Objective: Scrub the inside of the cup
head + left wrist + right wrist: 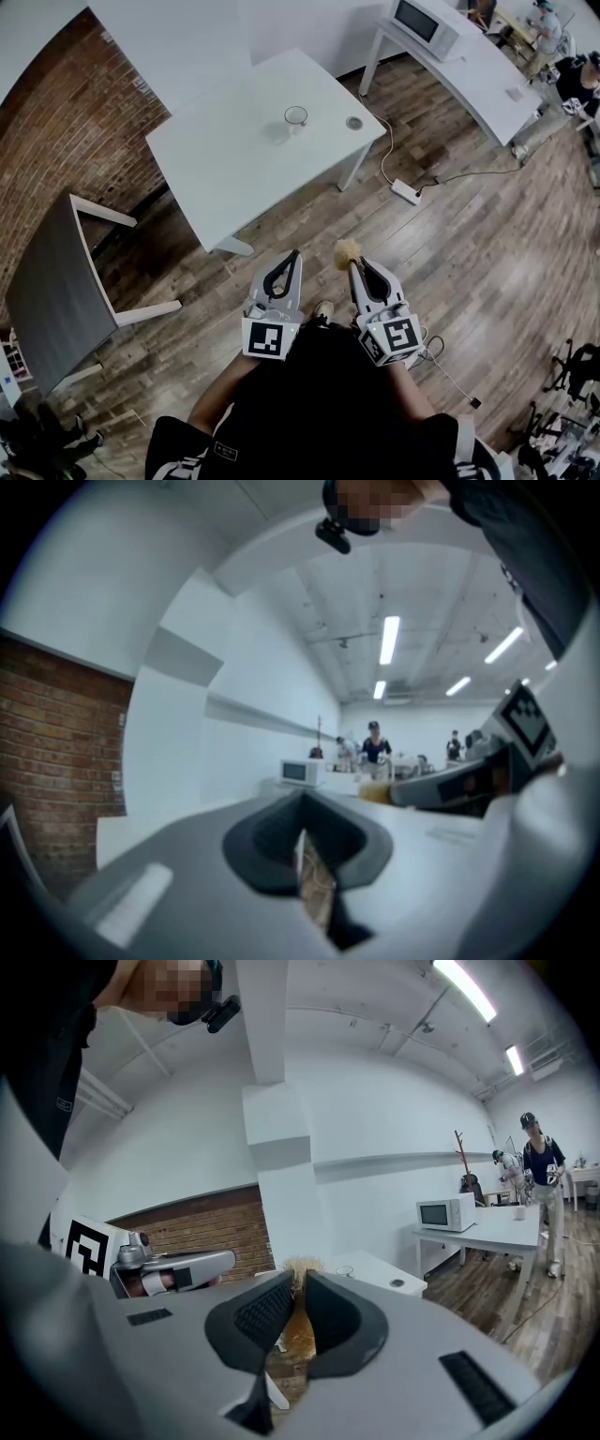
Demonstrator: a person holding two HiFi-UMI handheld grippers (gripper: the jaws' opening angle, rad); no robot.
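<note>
Nearest, at the person's waist: left gripper (292, 257), jaws fully together, nothing between them, pointing level. Beside it, right gripper (362, 268), jaws narrow and clamped on the handle of a brush (348, 251), whose pale yellow bristle head sticks out just past the fingertips; in the right gripper view the amber handle sits pinched between the dark pads. Below both: wooden floor (450, 272), with a white power strip (407, 192) and its cable further out. Middle distance: white table (225, 164), well apart from both grippers, carrying the cup (296, 116), clear, upright, near the far edge, and a small grey disc (353, 123) just beside it. Beyond: long white counter (487, 75) with a microwave (427, 22). Progress, as judged: the brush is in hand, but the cup is untouched and not held. Remaining: approach the table, steady the cup with the free left gripper, insert the bristles and scrub the inside.
</note>
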